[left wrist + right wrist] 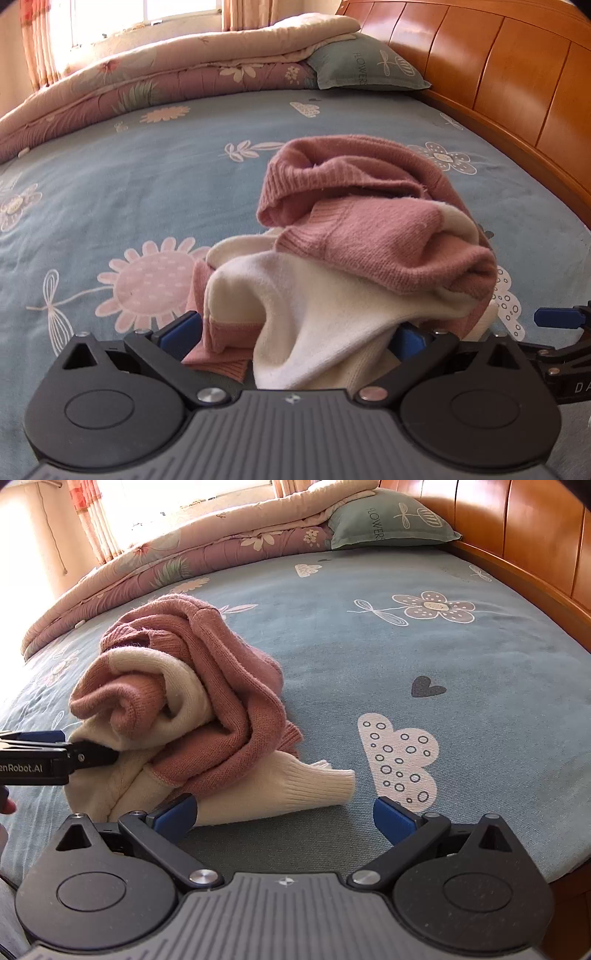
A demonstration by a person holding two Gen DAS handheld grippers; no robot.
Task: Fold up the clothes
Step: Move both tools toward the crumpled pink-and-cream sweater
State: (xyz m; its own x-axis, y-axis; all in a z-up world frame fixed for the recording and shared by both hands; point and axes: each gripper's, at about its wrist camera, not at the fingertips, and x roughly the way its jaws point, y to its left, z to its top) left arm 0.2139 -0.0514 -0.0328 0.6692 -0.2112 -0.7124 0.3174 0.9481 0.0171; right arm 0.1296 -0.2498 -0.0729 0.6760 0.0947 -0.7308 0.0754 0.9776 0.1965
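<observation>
A crumpled pink and cream knit sweater (pixel 369 236) lies in a heap on the blue flowered bedsheet (pixel 129 184). My left gripper (pixel 293 334) is open, its blue pads wide apart with cream and pink fabric lying between them. From the right wrist view the sweater (pixel 192 686) sits to the left, with a cream ribbed sleeve cuff (pixel 314 786) reaching toward my right gripper (pixel 286 814). That gripper is open and holds nothing, its left pad close to the cream fabric. The left gripper (pixel 92 755) pokes into the heap from the left edge.
A folded pink and cream quilt (pixel 166 70) and a green pillow (pixel 362 62) lie at the far side of the bed. The wooden headboard (pixel 498 74) curves along the right. Bare sheet (pixel 443 657) stretches right of the sweater. A bright window is behind the quilt.
</observation>
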